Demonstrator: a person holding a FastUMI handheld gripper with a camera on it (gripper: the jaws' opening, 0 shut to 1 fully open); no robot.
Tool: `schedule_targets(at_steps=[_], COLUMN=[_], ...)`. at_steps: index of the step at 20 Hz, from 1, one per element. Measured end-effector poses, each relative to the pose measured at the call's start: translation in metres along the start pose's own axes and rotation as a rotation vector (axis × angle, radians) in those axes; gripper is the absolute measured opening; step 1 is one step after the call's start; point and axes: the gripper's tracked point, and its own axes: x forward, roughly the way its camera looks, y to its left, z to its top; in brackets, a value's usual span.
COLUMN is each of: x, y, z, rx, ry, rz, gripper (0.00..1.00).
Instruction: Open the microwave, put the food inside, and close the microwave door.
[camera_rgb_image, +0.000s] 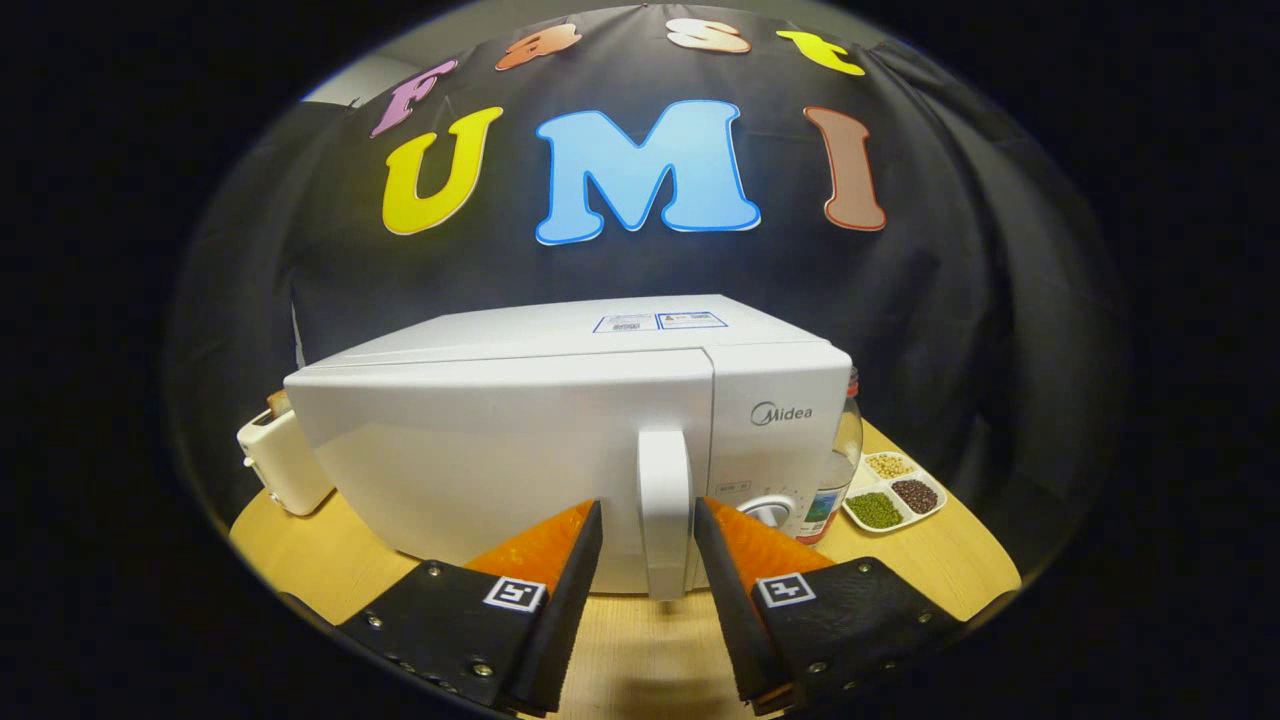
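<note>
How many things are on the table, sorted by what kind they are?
Kitchen machines: 2, microwave and toaster.
Bottles: 1, bottle.
Trays: 1, bean tray.
Total: 4.
The gripper is open, a finger on each side of the microwave's door handle.

A white microwave (560, 420) sits on a round wooden table (930, 560), its door (500, 450) closed and its vertical handle (665, 510) facing forward. The gripper (648, 512) is held spread, one finger on each side of the handle, with a visible gap between each fingertip and the handle (neither finger presses on it). A round knob (770, 510) shows on the control panel just right of the handle. Left of the microwave stands a white toaster (280, 460). To the right, a clear bottle (835, 470) stands close beside the microwave, and beyond it lies a divided white tray (893, 492) holding green, dark and pale beans in separate compartments.
</note>
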Motion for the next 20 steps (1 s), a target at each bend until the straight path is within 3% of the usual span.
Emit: schedule_targets(at_steps=[1,3,6,13,15,18,20], x=[0.003,0.003,0.003,0.013,0.011,0.01,0.009], y=[-0.005,-0.01,-0.01,-0.01,-0.012,-0.011,-0.012], z=[0.0,0.001,-0.001,-0.004,-0.005,-0.006,-0.006], rx=[-0.002,0.034,0.09,0.083,0.045,0.02,-0.054], ry=[0.013,0.023,0.049,0.083,0.073,0.073,0.07], rz=[-0.026,-0.039,-0.031,-0.024,-0.031,-0.036,-0.045], gripper=[0.63,0.36,0.36,0.37,0.27,0.27,0.08])
